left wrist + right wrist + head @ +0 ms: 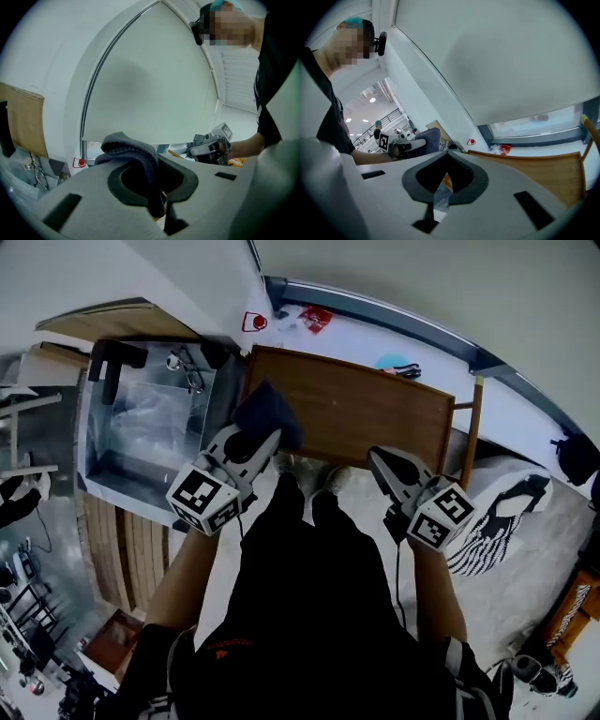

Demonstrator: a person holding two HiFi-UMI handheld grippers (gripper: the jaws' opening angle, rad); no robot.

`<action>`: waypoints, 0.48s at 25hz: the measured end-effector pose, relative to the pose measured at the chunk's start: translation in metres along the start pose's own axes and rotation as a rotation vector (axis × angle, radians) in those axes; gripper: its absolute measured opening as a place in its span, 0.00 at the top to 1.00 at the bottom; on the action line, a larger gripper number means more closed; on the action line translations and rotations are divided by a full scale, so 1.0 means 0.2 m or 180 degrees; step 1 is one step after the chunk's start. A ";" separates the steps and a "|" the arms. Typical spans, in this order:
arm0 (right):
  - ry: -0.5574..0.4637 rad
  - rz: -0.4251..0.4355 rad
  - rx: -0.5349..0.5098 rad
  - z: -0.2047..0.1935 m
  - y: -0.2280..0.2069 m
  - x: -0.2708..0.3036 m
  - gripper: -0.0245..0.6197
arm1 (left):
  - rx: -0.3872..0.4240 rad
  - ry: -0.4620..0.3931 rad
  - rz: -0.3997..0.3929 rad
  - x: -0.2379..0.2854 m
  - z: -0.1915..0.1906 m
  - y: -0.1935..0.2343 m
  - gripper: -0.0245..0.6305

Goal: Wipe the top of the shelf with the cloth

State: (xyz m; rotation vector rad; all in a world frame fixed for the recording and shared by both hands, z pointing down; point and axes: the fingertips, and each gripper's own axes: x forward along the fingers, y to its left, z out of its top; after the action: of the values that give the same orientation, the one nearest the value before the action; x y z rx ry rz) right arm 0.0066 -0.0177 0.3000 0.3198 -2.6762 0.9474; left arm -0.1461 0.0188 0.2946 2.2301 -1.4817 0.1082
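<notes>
Brown wood shelf top [375, 413] lies straight ahead in my head view, with a window ledge behind it. Left gripper [262, 437] sits at the shelf's near left corner, jaws pinching a dark blue cloth [269, 412]. In the left gripper view the cloth [136, 154] bunches up over the jaw tips and a strip of it hangs down between them. From above, the cloth overlaps the corner of the shelf, but I cannot tell whether it touches the wood. Right gripper [380, 463] is held at the shelf's near edge toward the right, well apart from the left one. Its own view shows the jaws pressed together with nothing between them [443, 183] and the shelf [534, 168] beyond them to the right. That view also catches the left gripper [405, 143] with the cloth [429, 138] off to its left. Metal bin [150, 427] stands just beside the shelf on the left.
</notes>
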 end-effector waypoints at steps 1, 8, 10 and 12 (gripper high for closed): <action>0.0007 -0.0043 0.0024 0.01 -0.01 0.04 0.95 | -0.0028 0.0020 0.0007 0.02 -0.01 0.05 0.89; 0.0036 -0.0208 0.0081 0.08 -0.09 0.27 0.95 | -0.0109 0.0133 -0.0024 0.12 -0.03 0.36 0.89; 0.0045 -0.0247 0.0093 0.08 -0.10 0.32 0.95 | -0.0114 0.0196 -0.0027 0.14 -0.06 0.43 0.89; 0.0052 -0.0279 0.0103 0.08 -0.12 0.37 0.95 | -0.0127 0.0269 -0.0017 0.16 -0.09 0.49 0.89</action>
State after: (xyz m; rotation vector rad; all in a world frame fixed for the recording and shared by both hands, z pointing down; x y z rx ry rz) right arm -0.0595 -0.0549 0.3261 0.4308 -2.6111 0.9635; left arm -0.2160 -0.0319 0.3534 2.1704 -1.4207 0.1676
